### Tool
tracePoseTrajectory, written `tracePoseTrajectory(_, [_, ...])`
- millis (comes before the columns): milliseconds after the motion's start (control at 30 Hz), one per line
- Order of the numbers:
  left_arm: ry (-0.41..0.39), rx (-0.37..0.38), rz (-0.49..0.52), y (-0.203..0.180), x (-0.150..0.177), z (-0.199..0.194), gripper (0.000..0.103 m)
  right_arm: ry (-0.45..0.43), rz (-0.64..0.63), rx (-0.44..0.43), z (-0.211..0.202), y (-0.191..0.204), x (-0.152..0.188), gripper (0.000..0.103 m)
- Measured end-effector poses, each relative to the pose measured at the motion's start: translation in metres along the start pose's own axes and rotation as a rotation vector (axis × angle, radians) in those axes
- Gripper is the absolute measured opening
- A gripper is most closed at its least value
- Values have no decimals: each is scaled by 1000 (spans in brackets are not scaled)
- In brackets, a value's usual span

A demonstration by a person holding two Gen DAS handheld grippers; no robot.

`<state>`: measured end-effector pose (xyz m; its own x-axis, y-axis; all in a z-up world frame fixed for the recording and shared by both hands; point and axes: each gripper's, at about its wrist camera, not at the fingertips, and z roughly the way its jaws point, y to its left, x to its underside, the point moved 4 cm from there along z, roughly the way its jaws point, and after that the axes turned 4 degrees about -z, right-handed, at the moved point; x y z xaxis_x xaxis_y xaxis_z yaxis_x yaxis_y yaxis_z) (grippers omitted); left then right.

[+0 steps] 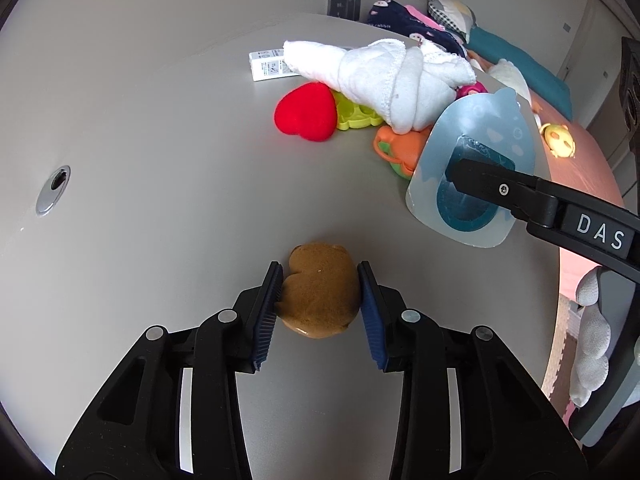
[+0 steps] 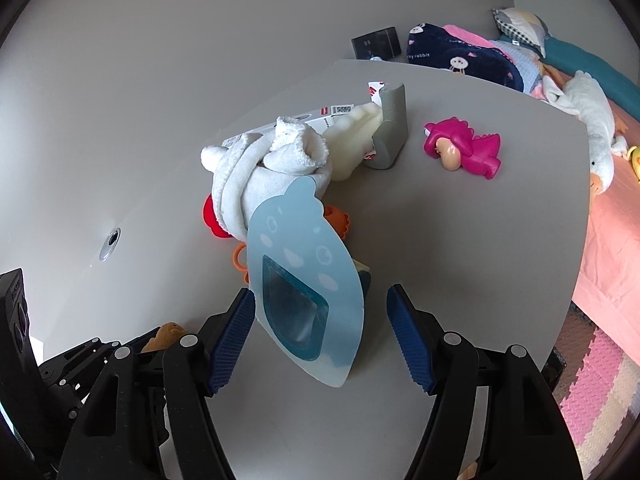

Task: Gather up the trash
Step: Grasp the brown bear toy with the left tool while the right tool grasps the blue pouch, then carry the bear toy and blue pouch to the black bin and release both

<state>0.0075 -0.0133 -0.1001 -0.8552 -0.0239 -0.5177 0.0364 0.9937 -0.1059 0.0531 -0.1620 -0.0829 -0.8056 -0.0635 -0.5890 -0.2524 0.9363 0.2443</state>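
My left gripper (image 1: pixel 320 300) is shut on a brown duck-shaped toy (image 1: pixel 320 292) resting on the grey table (image 1: pixel 160 140). A light blue plastic package (image 2: pixel 304 280) with a dark window stands tilted between the fingers of my right gripper (image 2: pixel 320 332), which are spread wide and do not press it. The same package (image 1: pixel 476 164) shows at the right of the left wrist view, with a right gripper finger (image 1: pixel 492 184) in front of it. The brown toy (image 2: pixel 164 336) peeks out at the lower left of the right wrist view.
A pile lies behind: a white twisted towel (image 1: pixel 384 76), a red heart (image 1: pixel 304 112), a green mold (image 1: pixel 356 114), an orange toy (image 1: pixel 400 148), a white box (image 1: pixel 268 64). A pink dinosaur (image 2: pixel 468 148) and grey block (image 2: pixel 392 128) sit further back. A bed (image 2: pixel 616 208) is right.
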Motion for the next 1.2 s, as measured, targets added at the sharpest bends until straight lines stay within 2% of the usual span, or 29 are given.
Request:
tracePoseTrajectory(100, [-2, -4, -2, 0, 2, -3, 37, 5, -10, -2, 4, 3, 1, 65])
tracePoseTrajectory(133, [-1, -3, -2, 0, 2, -3, 37, 13, -17, -11, 6, 4, 2, 56])
tracePoseTrajectory(200, [0, -3, -2, 0, 2, -2, 37, 12, -16, -24, 7, 5, 3, 52])
tracePoseTrajectory(267, [1, -5, -1, 0, 1, -2, 37, 6, -23, -33, 6, 5, 3, 40])
tracePoseTrajectory(400, [-9, -5, 5, -3, 0, -6, 37, 0, -22, -62, 0, 4, 1, 25])
tracePoseTrajectory(633, [-34, -9, 5, -8, 4, -19, 37, -81, -43, -52, -30, 5, -2, 3])
tracePoseTrajectory(933, [-81, 18, 24, -31, -3, -39, 37, -170, -25, -15, -72, -16, -9, 3])
tracePoseTrajectory(1200, [-109, 55, 86, -74, -17, -48, 37, -226, -3, 34, -107, -44, -9, 3])
